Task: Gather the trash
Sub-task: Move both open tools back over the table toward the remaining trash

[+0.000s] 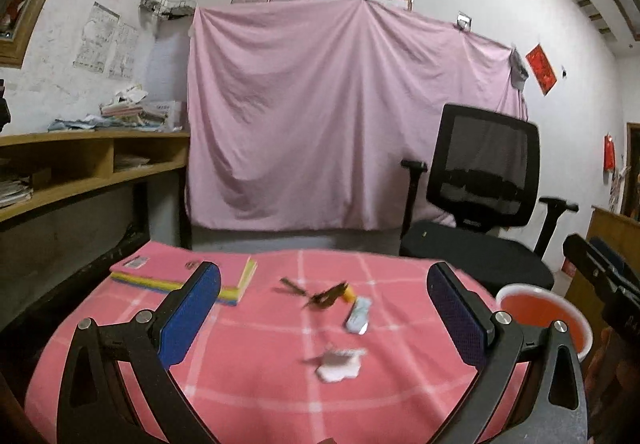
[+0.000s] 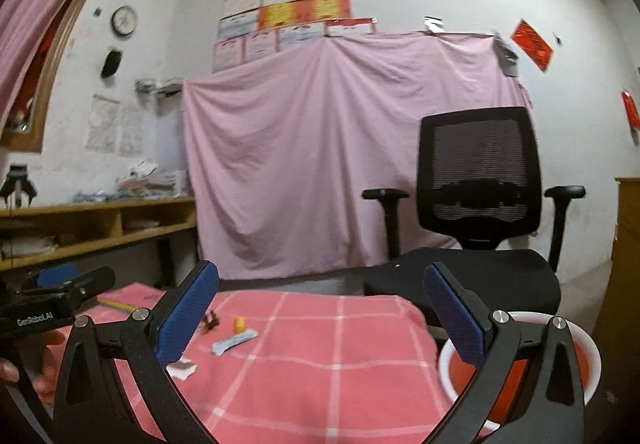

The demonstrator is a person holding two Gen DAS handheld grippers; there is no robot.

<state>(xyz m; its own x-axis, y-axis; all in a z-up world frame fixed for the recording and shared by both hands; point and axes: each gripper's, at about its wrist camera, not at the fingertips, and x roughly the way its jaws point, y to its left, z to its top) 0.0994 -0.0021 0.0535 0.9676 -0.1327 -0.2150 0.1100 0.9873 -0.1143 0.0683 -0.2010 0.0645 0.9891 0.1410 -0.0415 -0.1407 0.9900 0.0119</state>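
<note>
Trash lies on a pink checked tablecloth (image 1: 240,364): a torn white paper scrap (image 1: 340,364), a white and blue wrapper (image 1: 358,316), a small yellow piece (image 1: 349,292) and dark brown bits (image 1: 320,298). My left gripper (image 1: 324,308) is open above the table, with the trash between its fingers in view. A red bin with a white rim (image 1: 548,320) stands off the table's right edge. My right gripper (image 2: 320,308) is open and empty, near the bin (image 2: 520,364). The right wrist view also shows the wrapper (image 2: 234,340), yellow piece (image 2: 240,324) and paper scrap (image 2: 182,370).
A stack of coloured paper pads (image 1: 188,276) lies at the table's far left. A black office chair (image 1: 480,203) stands behind the table at the right. A wooden shelf desk (image 1: 80,163) runs along the left wall. A pink sheet (image 1: 340,115) hangs behind.
</note>
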